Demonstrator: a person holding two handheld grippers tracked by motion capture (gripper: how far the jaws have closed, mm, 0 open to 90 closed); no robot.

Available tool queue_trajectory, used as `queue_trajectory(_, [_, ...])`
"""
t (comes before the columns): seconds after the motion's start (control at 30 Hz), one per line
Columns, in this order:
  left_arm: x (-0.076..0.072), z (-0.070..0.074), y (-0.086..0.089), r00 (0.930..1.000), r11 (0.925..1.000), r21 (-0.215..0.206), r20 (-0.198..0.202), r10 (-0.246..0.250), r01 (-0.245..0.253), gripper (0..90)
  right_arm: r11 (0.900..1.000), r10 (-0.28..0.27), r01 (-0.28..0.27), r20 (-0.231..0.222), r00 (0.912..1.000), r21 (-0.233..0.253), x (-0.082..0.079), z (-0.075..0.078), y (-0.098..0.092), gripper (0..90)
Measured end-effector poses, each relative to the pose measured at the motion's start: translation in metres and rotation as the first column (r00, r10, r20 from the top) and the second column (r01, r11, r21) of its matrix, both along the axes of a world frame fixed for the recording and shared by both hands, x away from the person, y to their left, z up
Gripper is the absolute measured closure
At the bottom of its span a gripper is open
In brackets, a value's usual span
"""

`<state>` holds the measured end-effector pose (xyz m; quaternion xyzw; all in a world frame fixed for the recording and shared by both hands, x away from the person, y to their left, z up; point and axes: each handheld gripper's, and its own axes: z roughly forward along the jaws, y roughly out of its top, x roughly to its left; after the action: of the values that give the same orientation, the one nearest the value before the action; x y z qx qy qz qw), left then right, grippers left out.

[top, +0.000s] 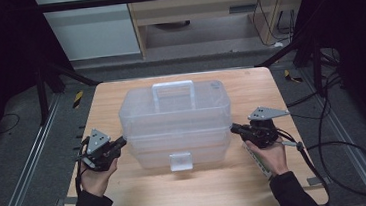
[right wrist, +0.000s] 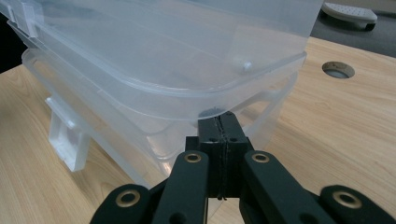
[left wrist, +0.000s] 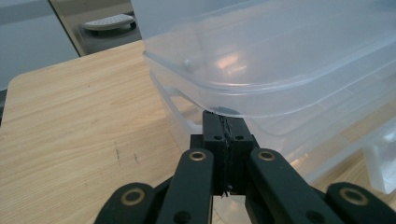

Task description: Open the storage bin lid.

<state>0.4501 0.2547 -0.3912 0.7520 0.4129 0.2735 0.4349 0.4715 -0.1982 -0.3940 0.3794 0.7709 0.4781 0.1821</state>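
Note:
A clear plastic storage box [top: 177,143] stands in the middle of the wooden table [top: 144,199]. Its lid [top: 174,109] carries a fold-up handle [top: 172,90], and a white latch [top: 180,161] hangs on the front. My left gripper [top: 123,141] is shut, its tips tucked under the lid's rim [left wrist: 233,100] at the box's left end. At the right end my right gripper [top: 233,127] is shut too, its tips pressed up under the lid's rim [right wrist: 205,100]. The joined jaws of each show close up: left gripper [left wrist: 224,119], right gripper [right wrist: 218,120]. The lid sits slightly above the base [right wrist: 154,140].
Bare table lies in front of the box and at both sides. A round hole [right wrist: 338,69] is cut in the table top near the right end. Black cables [top: 347,164] loop on the floor to the right. Metal rails [top: 26,167] run along the floor on both sides.

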Motion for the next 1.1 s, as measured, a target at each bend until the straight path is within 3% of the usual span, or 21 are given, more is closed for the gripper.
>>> queue_trajectory(0.63, [0.015, 0.010, -0.007, 0.9993, 0.9998, -0.018, 0.037, -0.003, 0.003, 89.3, 0.997, -0.032, 0.029, 0.040, 0.9987, 0.076, 0.003, 0.010, -0.001, 90.0])
queue_trajectory(1.1, [0.017, 0.012, -0.006, 0.9982, 0.9996, -0.026, 0.060, -0.008, 0.009, 88.9, 0.996, -0.024, 0.019, 0.054, 0.9982, 0.089, 0.006, 0.014, 0.005, 90.0])
